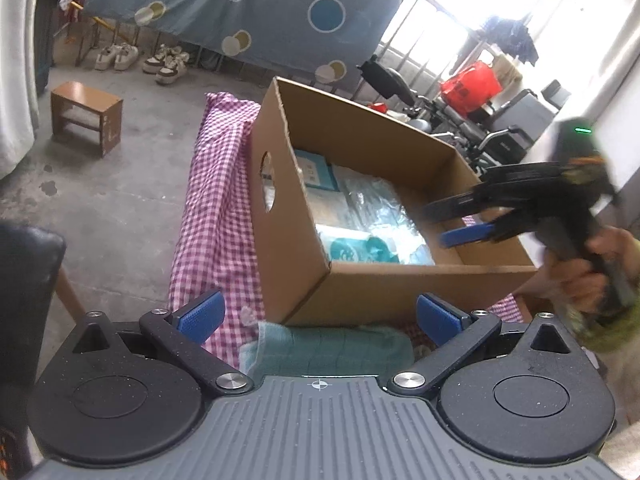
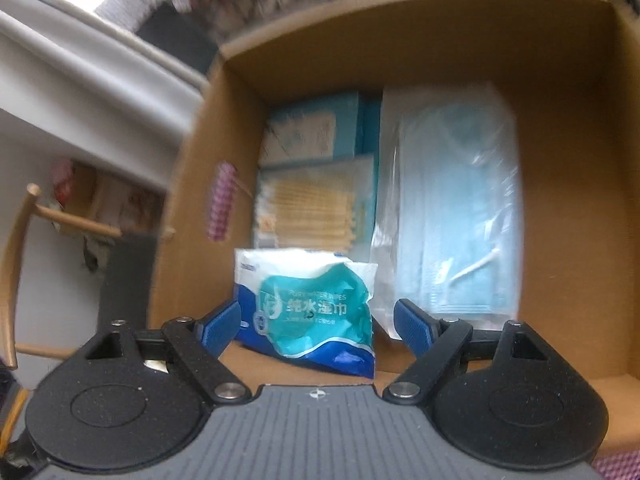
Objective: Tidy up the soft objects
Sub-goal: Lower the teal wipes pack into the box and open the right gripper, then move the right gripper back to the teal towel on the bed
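A brown cardboard box stands on a pink checked cloth. It holds a teal wet-wipes pack, a bag of blue face masks, a cotton-swab pack and a teal carton. My right gripper is open over the box, its fingers either side of the wipes pack without gripping it; it also shows in the left wrist view. My left gripper is open just above a folded teal towel in front of the box.
A small wooden stool and shoes stand on the concrete floor at left. A black chair back is close at left. A wheelchair and red bag sit behind the box. A wooden chair frame is left of the box.
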Motion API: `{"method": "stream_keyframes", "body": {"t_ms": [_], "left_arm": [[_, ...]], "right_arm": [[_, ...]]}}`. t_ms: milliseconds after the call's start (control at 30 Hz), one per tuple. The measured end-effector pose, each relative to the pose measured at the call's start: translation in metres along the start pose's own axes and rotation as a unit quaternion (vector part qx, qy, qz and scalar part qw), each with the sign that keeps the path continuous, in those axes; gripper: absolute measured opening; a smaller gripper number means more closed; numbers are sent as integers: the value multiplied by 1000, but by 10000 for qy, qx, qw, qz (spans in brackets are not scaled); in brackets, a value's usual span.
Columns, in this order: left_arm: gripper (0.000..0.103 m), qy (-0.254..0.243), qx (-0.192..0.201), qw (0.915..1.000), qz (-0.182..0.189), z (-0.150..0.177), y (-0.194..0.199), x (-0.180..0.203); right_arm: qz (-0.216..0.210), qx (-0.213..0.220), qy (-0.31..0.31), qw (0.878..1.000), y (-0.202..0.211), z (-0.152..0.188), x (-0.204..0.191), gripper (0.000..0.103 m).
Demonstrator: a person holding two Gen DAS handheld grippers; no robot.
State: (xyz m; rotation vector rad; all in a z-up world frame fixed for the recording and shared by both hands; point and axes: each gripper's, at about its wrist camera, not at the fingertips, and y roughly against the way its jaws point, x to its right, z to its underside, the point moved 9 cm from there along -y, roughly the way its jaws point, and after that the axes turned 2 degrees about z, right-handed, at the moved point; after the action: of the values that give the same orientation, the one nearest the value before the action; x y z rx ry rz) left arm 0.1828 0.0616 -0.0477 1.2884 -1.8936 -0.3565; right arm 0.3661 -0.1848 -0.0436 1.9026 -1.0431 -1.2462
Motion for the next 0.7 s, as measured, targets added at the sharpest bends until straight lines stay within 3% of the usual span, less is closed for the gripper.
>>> {"method": "stream_keyframes", "body": {"t_ms": [133, 233, 333, 600, 700], "left_arm": [[102, 31, -4, 9999, -123, 7, 5, 0], [102, -22, -25, 9997, -232, 13, 8, 3], [102, -83, -49, 9992, -386, 17, 10, 4], [102, -298, -255, 9964, -751, 48, 3, 7], [102, -446, -407, 9946, -846, 65, -6, 10]], "right_arm": [[1, 874, 151, 9961, 48, 16, -6, 93], [184, 1492, 342, 9880, 76, 37, -9, 101], [422, 1938, 500, 9789, 93, 59, -13, 103], [1183, 2555, 549, 9580, 91, 116, -11, 103], [981, 2587, 589, 9592, 77, 131, -16, 103]]}}
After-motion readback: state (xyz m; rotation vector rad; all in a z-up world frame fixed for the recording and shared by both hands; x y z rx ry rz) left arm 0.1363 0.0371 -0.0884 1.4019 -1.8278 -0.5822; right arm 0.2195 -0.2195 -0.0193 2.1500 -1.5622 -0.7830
